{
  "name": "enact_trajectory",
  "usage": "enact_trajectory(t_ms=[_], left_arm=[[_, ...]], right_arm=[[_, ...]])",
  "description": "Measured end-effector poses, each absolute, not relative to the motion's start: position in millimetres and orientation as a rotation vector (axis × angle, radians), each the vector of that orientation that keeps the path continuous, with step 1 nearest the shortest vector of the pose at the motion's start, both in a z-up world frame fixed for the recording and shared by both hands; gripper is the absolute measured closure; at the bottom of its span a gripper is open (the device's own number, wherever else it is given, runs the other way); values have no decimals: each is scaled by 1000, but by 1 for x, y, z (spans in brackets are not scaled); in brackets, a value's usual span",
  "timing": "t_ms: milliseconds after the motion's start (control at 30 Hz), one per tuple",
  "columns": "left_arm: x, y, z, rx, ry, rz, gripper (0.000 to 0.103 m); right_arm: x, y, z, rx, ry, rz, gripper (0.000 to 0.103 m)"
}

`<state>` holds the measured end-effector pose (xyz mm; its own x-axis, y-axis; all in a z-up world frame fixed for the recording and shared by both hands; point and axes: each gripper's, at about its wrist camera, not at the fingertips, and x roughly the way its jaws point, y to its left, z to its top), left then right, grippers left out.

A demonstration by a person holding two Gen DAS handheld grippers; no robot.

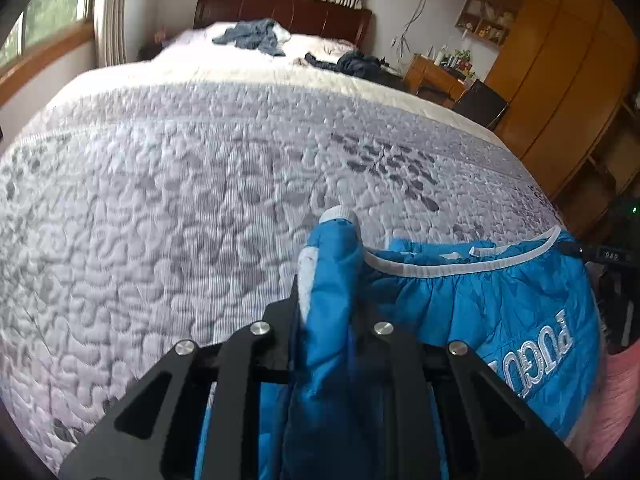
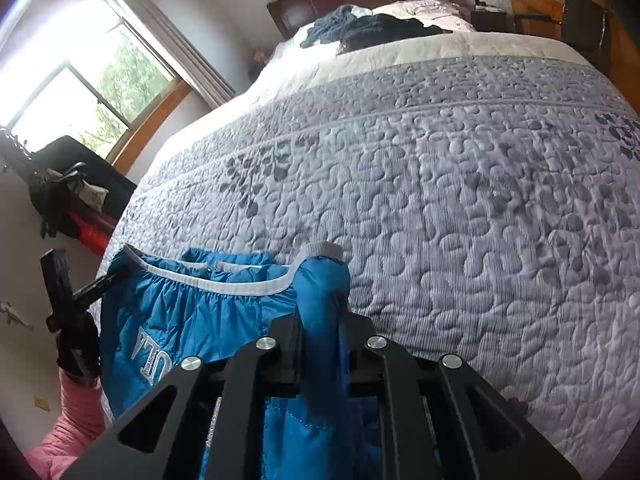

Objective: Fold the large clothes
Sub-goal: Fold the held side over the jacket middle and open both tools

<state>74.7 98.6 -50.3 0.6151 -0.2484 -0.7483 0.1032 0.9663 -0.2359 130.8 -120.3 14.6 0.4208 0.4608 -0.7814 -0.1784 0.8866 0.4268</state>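
Both tongs [image 1: 332,280] [image 2: 322,300] pinching blue jacket [image 1: 500,300] [image 2: 180,308], quilt [image 1: 180,200] [image 2: 480,200] bare

Daylight only, from windows [image 2: 92,96] on the left side; rt view blown out there, glare. Bed quilt [image 1: 180,184] evenly lit, soft shadows. Heavy fisheye bend + dark vignette at corners. Slight blur, near fingers soft.

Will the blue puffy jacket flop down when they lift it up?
Probably yes: the blue jacket sags between both grippers, so it looks floppy. Its puffy, gathered fabric suggests it is light. The shiny shell may be slippery.
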Motion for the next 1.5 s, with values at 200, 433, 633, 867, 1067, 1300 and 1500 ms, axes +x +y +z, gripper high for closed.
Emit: enact_trajectory(t_ms=[200, 433, 633, 867, 1067, 1300, 1500], left_arm=[[86, 99, -72, -170, 937, -192, 87], [89, 102, -86, -175, 971, -180, 80], [65, 102, -57, -154, 903, -146, 72], [11, 83, -16, -144, 823, -203, 57], [-29, 62, -13, -122, 831, -242, 52], [-51, 57, -29, -143, 884, -217, 50], [-55, 54, -45, -120, 888, -175, 48]], right_arm=[[143, -122, -18, 282, 1137, 355, 90], [143, -120, -36, 287, 1167, 346, 86], [116, -102, -5, 37, 1066, 175, 62], [71, -95, 21, -39, 1008, 120, 62], [26, -98, 31, -37, 984, 107, 42], [-10, -119, 27, 34, 1025, 87, 27], [-32, -144, 2, 189, 1102, 138, 23]])
